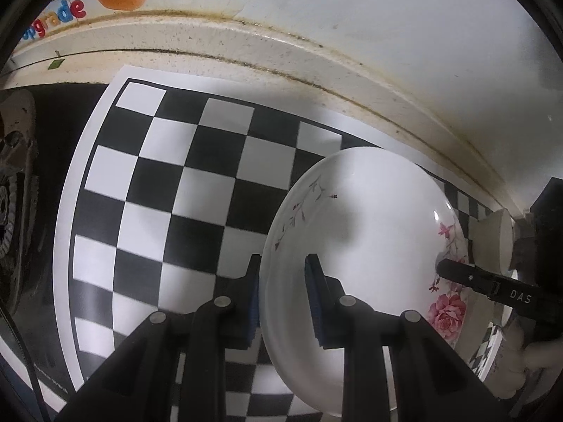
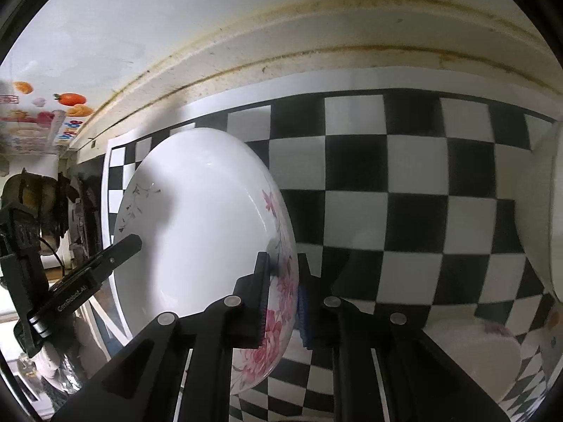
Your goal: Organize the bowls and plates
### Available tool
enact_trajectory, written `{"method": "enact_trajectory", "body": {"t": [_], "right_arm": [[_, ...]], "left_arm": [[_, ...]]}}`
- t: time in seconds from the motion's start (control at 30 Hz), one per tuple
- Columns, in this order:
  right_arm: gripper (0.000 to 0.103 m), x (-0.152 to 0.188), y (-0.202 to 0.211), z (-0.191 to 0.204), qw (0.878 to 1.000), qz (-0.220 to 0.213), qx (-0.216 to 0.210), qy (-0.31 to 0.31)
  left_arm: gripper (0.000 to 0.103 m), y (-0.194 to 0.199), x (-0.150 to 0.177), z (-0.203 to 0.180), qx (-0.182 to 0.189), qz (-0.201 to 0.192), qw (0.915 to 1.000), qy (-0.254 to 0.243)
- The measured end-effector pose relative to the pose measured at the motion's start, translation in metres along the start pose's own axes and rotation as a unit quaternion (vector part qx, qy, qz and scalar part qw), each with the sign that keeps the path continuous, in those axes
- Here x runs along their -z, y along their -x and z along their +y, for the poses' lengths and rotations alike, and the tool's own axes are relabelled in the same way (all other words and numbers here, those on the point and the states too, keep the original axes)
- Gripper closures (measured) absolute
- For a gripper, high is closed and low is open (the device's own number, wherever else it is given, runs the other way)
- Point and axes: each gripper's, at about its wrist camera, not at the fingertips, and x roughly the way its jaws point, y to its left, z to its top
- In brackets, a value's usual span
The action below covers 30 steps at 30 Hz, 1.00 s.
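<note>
A white plate with pink roses on one side and thin grey sprigs on the other is held over the checkered mat, tilted. My left gripper is shut on its sprig-side rim, with one blue pad under the edge and one inside. My right gripper is shut on the rose-side rim of the same plate. One finger of the right gripper shows in the left wrist view. One finger of the left gripper shows in the right wrist view.
The black-and-white checkered mat covers the counter up to a stained cream back ledge. A white bowl stands to the right of the plate. A pale dish lies lower right, and a stove sits at the left.
</note>
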Motion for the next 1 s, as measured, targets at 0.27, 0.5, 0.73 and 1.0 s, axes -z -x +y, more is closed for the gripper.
{"method": "enact_trajectory", "body": {"t": [0.27, 0.5, 0.73, 1.0], "right_arm": [[0.088, 0.032, 0.042, 0.003, 0.999, -0.030, -0.010, 0.009], [0.088, 0.081, 0.086, -0.008, 0.998, -0.060, -0.027, 0.006], [0.089, 0.137, 0.127, -0.019, 0.995, -0.092, -0.040, -0.002], [0.089, 0.205, 0.152, -0.046, 0.993, -0.113, -0.040, -0.022]], "left_arm": [[0.082, 0.050, 0.021, -0.009, 0.015, -0.023, 0.9995, -0.012], [0.082, 0.095, 0.042, -0.025, 0.028, -0.045, 0.9981, -0.032], [0.082, 0.124, 0.073, -0.058, 0.043, -0.058, 0.9960, -0.053], [0.082, 0.128, 0.120, -0.084, 0.063, -0.048, 0.9940, -0.076]]}}
